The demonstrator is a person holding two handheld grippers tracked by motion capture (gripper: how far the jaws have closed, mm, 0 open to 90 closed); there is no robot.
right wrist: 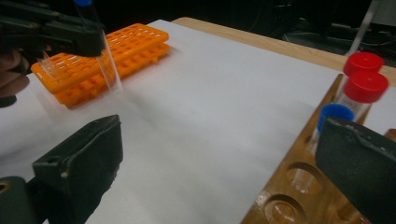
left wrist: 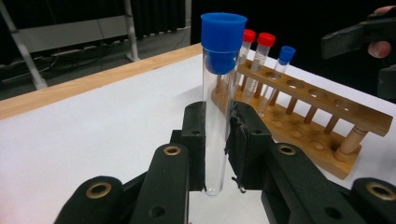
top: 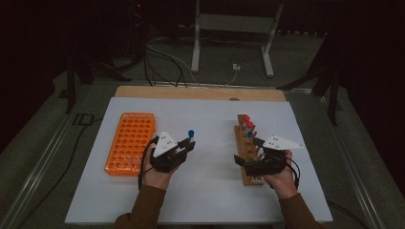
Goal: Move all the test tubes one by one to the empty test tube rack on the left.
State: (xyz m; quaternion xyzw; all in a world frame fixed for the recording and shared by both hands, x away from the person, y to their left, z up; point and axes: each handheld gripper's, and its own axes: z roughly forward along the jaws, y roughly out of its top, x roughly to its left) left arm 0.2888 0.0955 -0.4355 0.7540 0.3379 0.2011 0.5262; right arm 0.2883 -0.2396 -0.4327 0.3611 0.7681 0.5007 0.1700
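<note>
Mid-transfer: my left tongs [left wrist: 217,140] are clamped on a blue-capped tube [left wrist: 218,93], carried upright between the wooden rack [left wrist: 322,116] and the orange rack [top: 130,143]. My right tongs [right wrist: 224,158] gape empty beside the wooden rack. Next, I judge: lower the tube squarely into an orange hole.

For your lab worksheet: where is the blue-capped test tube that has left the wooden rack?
The blue-capped test tube stands upright, clamped in the left gripper, between the orange rack and the wooden rack.

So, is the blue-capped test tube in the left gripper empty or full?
Empty: the blue-capped test tube, clamped between the left gripper pads, is clear glass with no liquid visible.
</note>
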